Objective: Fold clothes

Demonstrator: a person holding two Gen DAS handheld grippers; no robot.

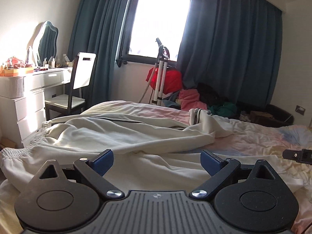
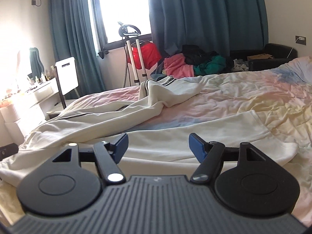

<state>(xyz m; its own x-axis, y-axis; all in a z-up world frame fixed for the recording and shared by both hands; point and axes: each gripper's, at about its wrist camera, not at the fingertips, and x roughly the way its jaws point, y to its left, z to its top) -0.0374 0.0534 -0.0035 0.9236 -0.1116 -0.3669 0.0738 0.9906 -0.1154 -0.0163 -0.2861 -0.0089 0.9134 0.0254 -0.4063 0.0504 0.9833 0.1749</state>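
Bedroom, pastel bedsheet (image 2: 243,97). Cream track pants (image 1: 117,134) lie spread and rumpled. Left gripper (image 1: 157,160) and right gripper (image 2: 158,146): jaws released, nothing between.

Bed (image 2: 253,89) carrying cream trousers (image 2: 109,117)

The trousers are lying spread across its pastel sheet, their waistband nearest the dresser (image 1: 29,97).

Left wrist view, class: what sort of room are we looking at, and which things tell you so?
Most likely a home bedroom. A bed with a rumpled pastel sheet fills the foreground, a white dressing table with a mirror stands by the wall, and loose clothes are piled beneath the curtained window.
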